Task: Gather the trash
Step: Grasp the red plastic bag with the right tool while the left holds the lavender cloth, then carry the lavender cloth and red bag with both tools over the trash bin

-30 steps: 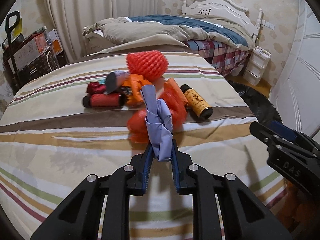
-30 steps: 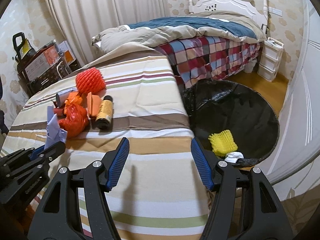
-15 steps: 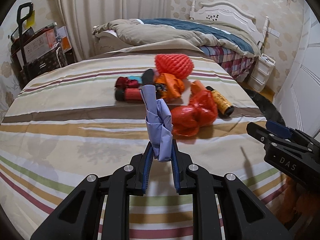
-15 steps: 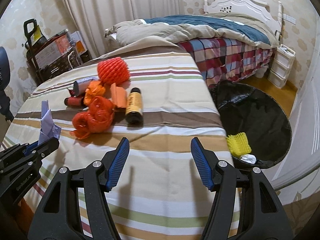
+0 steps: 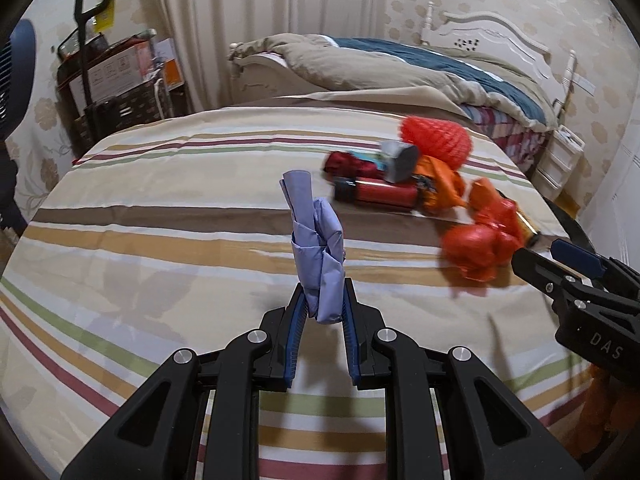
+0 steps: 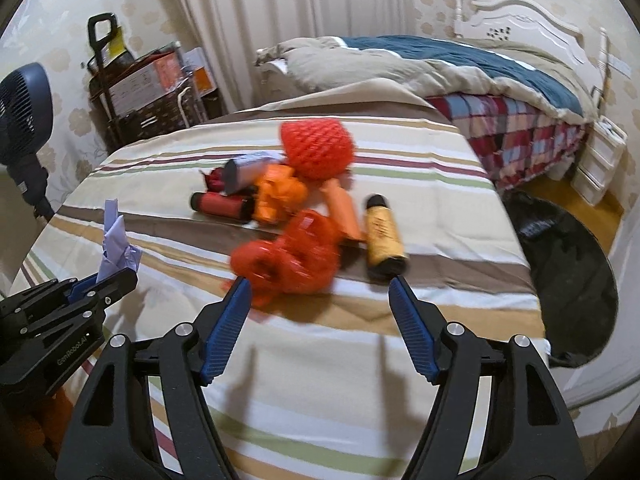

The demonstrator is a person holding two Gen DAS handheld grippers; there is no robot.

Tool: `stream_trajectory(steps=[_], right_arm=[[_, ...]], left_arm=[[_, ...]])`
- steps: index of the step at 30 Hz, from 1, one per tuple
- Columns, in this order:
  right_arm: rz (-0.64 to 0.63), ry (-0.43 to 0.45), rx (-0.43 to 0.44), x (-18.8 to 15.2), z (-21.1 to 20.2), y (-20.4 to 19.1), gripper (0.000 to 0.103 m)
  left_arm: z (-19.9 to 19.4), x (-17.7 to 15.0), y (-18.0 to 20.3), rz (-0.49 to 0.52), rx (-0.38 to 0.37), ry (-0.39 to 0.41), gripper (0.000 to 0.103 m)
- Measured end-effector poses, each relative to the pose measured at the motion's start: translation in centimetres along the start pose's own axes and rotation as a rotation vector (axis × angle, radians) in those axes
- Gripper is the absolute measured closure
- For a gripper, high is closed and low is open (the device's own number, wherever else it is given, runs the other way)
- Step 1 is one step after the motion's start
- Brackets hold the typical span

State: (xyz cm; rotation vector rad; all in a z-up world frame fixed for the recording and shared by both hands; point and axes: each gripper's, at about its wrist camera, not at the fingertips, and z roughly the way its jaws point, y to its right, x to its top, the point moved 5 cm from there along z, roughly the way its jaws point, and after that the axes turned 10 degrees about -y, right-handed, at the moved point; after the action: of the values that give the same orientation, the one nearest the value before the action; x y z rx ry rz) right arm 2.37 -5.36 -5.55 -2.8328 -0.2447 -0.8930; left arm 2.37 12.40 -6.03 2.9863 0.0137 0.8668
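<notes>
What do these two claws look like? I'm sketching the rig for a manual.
Both are matte black plastic with triangular cutouts and silver screws. The left claw and the right claw have ribbed blue pads. White lettering marks their sides: "DAS" in the left view, "GenRobot.AI" in the right.

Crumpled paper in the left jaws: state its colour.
Pale lavender-blue paper, seen best in the left wrist view.

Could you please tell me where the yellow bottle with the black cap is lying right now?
In the right wrist view the yellow bottle lies on the striped bedspread, at the right end of the trash pile, beside the crumpled red bag and nearest the black trash bag.
</notes>
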Motion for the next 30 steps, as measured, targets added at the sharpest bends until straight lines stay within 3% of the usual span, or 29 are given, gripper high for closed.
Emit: stream_trajectory(steps=[4, 11, 12, 14, 30], right_arm=[[-0.013, -0.017, 0.009, 0.8, 1.2, -1.3, 0.026], [-0.044, -0.061, -0.020, 1.2, 3.2, -2.8, 0.025], [-0.049, -0.065, -0.030, 1.1, 3.4, -3.0, 0.026], [-0.065, -0.074, -0.047, 1.0, 3.7, -3.3, 0.038], [-0.057, -0.009, -0.044, 0.3, 0.2, -2.5, 0.041]], left_arm=[[0.1, 0.3, -1.8, -0.029, 0.018, 0.005, 0.083], [0.7, 0.6, -3.6, -0.063, 0.021, -0.001, 0.083], [0.7, 0.6, -3.7, -0.064, 0.019, -0.001, 0.083], [0.8, 0.6, -3.8, -0.067, 0.014, -0.002, 0.083], [-0.5, 0.6, -1.5, -0.030, -0.027, 0.028, 0.083]])
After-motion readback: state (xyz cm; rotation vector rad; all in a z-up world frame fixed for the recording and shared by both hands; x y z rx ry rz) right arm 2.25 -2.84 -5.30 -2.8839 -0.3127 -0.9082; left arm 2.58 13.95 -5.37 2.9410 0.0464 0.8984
